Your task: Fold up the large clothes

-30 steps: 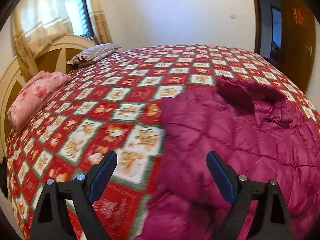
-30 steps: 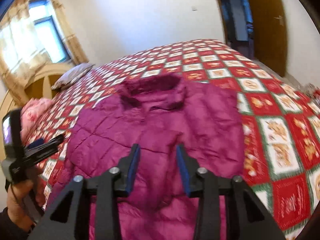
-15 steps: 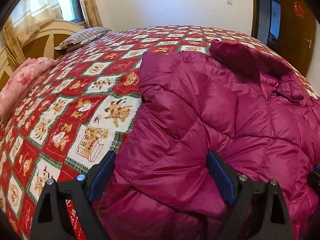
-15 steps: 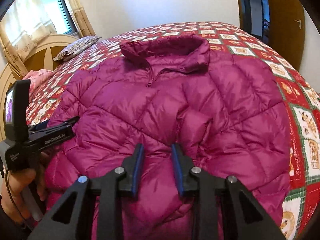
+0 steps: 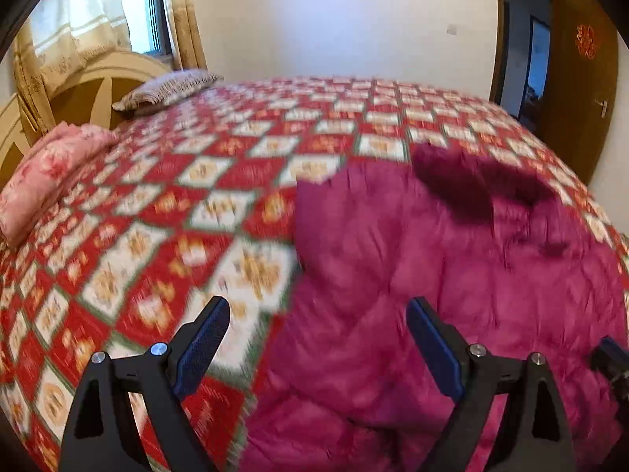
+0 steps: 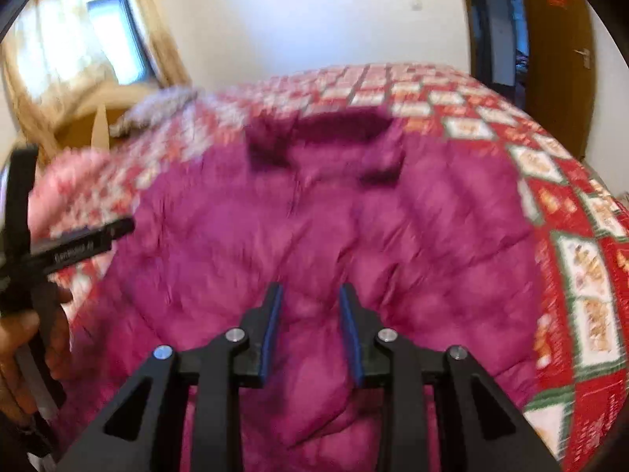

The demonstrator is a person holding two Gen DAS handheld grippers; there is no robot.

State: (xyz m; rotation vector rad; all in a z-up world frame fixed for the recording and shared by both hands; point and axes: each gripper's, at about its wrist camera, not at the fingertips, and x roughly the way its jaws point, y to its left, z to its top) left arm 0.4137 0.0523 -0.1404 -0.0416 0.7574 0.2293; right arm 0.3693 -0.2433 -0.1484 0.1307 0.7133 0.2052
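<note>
- The magenta puffer jacket (image 6: 314,228) lies flat on the bed (image 5: 165,212), long axis running from the near edge toward the far edge, collar (image 6: 326,129) pointing away.
- Left gripper (image 5: 316,344): spread wide, empty, over the jacket's left edge.
- Right gripper (image 6: 310,326): parted narrowly above the jacket; whether it pinches fabric cannot be told.

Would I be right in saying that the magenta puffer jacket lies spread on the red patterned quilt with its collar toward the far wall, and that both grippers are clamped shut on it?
Not quite: the jacket does lie on the quilt with its collar away, but neither gripper is clamped. The left wrist view shows the left gripper wide open, and the right wrist view shows the right gripper with a gap between its fingers.
</note>
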